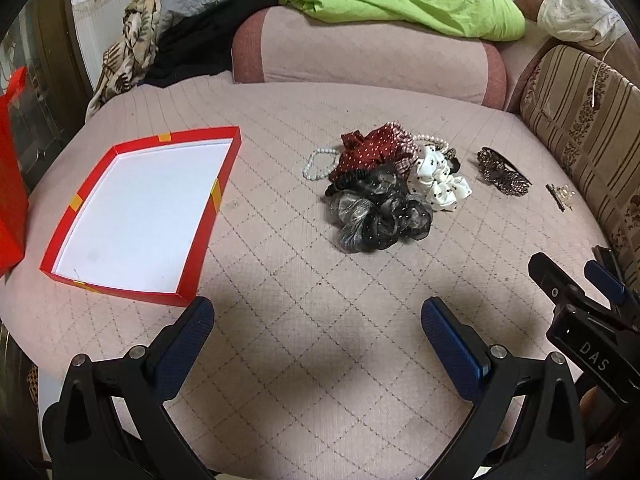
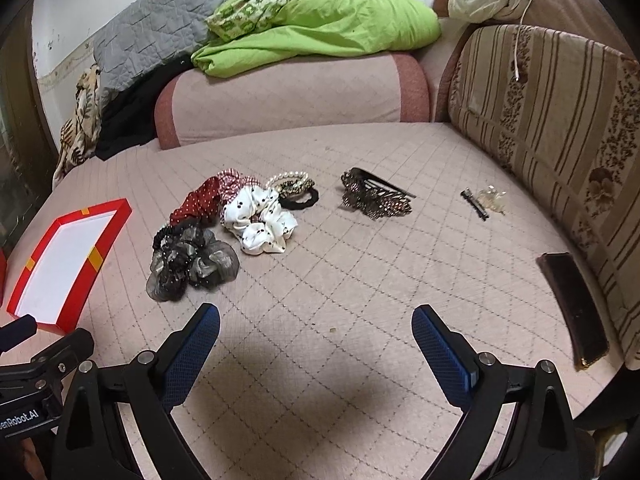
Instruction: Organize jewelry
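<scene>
The sofa seat (image 1: 300, 340) is matt quilted cloth. The red box (image 1: 138, 216) looks like smooth cardboard. The grey scrunchie (image 2: 192, 266) is sheer, shiny fabric; the bracelet (image 1: 318, 164) has glossy pearl-like beads.

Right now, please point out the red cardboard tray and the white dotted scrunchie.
red cardboard tray (image 1: 218, 196): left wrist view, on its right wall.
white dotted scrunchie (image 2: 260, 222): right wrist view, on its fabric middle.

green blanket (image 2: 320, 20) lay far ahead on bolster (image 2: 288, 92) | grey quilted pillow (image 2: 160, 28) ahead-left | striped cushion (image 2: 552, 120) right | dark phone (image 2: 572, 304) near right
</scene>
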